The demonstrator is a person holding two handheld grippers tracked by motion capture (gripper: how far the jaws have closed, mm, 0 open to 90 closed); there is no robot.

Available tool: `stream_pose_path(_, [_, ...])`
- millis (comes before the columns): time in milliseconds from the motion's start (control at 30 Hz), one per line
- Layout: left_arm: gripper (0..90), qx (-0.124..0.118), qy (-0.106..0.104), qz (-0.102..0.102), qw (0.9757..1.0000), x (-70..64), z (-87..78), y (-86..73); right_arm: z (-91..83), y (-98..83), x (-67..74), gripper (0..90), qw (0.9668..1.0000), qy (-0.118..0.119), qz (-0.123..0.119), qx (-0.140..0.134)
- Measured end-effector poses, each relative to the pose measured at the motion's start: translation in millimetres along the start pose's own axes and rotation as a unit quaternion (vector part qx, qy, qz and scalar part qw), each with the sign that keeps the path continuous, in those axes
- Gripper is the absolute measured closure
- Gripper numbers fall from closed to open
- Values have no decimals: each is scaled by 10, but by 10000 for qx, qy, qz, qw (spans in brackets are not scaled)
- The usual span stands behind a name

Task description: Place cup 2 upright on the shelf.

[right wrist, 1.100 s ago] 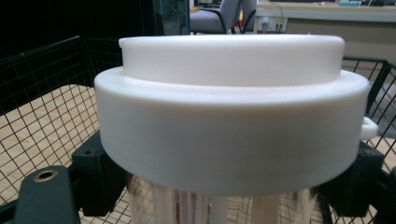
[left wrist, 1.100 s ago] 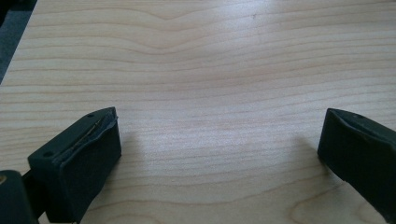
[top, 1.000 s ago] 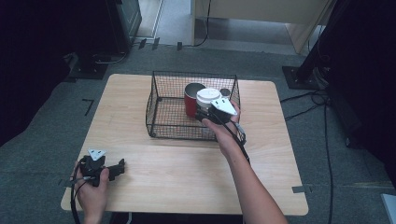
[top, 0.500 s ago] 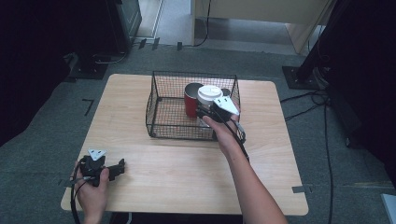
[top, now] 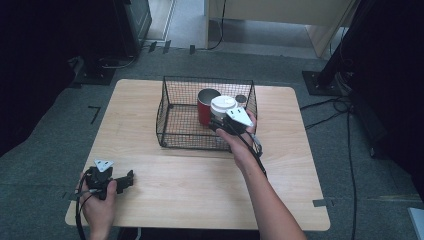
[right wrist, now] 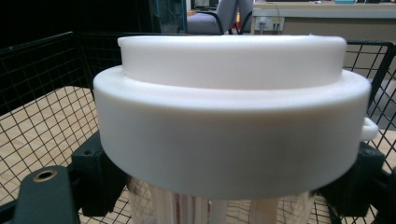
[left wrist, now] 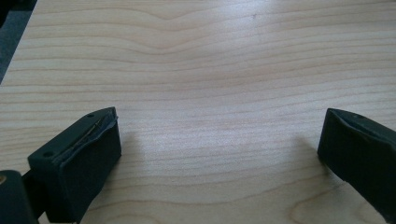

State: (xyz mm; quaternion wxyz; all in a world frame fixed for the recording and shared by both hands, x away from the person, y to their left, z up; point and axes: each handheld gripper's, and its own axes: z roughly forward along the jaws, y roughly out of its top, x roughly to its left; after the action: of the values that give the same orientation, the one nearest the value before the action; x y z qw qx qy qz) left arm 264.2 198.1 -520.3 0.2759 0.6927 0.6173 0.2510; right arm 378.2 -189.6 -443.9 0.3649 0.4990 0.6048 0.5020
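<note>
Your right gripper [top: 223,121] is clamped on a white-lidded cup [top: 223,106] inside the wire basket [top: 172,120]; one red mug [top: 204,104] stands just beside the cup and one small dark can [top: 241,99] sits behind. Your left gripper [top: 116,180] rests near the table's [top: 165,185] front left corner.

Left gripper view: jaws wide apart over bare wood [left wrist: 210,70].

Right gripper view: both pads [right wrist: 100,179] grip the clear cup [right wrist: 212,210] just under its white lid [right wrist: 229,126]. No writing is readable.

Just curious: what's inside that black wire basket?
In the wire basket: a red mug, a white-lidded clear cup clamped by the right gripper, and a small grey thing half hidden behind.
</note>
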Motion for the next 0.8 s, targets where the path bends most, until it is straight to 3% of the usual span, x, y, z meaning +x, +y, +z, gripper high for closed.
stream_pose_path(367, [0, -1, 1, -1, 10000, 0, 0, 0, -118, -61, 16, 144, 9996, 68, -251, 81])
stream_pose_path(567, [0, 5, 1, 6, 10000, 0, -1, 0, -171, -96, -50, 137, 9996, 156, -207, 130])
stream_pose_path(800, [0, 1, 0, 5, 10000, 1, 0, 0, -218, -104, -82, 117, 9989, 314, -318, 144])
